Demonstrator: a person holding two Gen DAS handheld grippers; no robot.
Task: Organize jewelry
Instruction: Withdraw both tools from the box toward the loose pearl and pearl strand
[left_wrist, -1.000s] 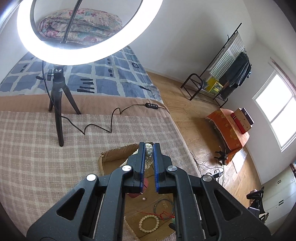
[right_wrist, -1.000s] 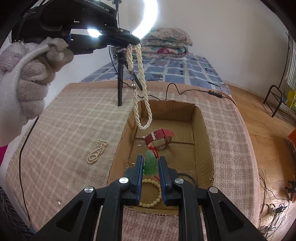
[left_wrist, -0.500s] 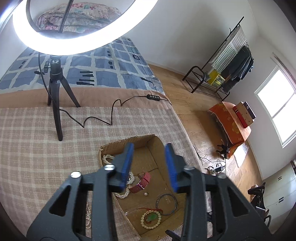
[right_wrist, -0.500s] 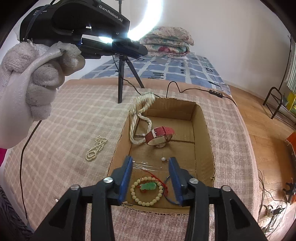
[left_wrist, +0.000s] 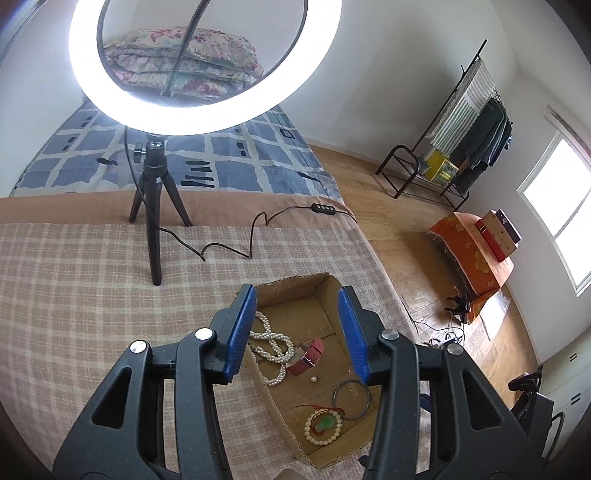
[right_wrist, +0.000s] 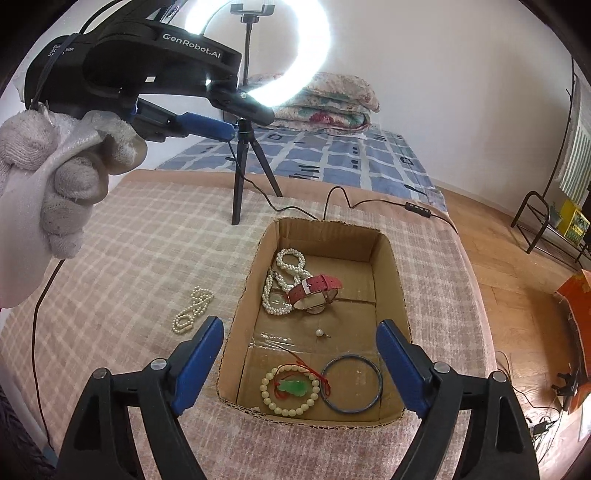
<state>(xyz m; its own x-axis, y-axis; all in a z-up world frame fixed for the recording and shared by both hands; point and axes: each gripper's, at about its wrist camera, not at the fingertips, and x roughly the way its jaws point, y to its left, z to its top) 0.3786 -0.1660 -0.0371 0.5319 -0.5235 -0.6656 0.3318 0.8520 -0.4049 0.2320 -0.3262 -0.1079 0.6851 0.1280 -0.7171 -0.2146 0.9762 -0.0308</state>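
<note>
An open cardboard box (right_wrist: 388, 251) (left_wrist: 327, 286) is sunk in the plaid bed cover. Inside lie a twisted pearl necklace (right_wrist: 286, 280) (left_wrist: 271, 343), a red-strapped watch (right_wrist: 314, 291) (left_wrist: 308, 352), a small pearl earring (right_wrist: 320, 333), a beige bead bracelet (right_wrist: 290, 386) (left_wrist: 323, 424) with a green jade pendant (right_wrist: 293, 387), and a dark bangle (right_wrist: 351, 382) (left_wrist: 351, 395). A small pearl strand (right_wrist: 192, 310) lies on the cover left of the box. My left gripper (left_wrist: 297, 332) (right_wrist: 243, 122) is open and empty high above the box. My right gripper (right_wrist: 299, 362) is open and empty above the box's near end.
A ring light (left_wrist: 207, 74) on a black tripod (left_wrist: 153, 206) stands behind the box, its cable (left_wrist: 251, 236) running across the cover. Folded quilts (right_wrist: 317, 99) lie at the bed's head. Wooden floor (left_wrist: 406, 229) and a clothes rack (left_wrist: 458, 129) are to the right.
Both grippers opened. The left let the twisted pearl necklace drop into the box; the right let go of the green pendant, which now lies inside the bead bracelet. Both grippers rose.
</note>
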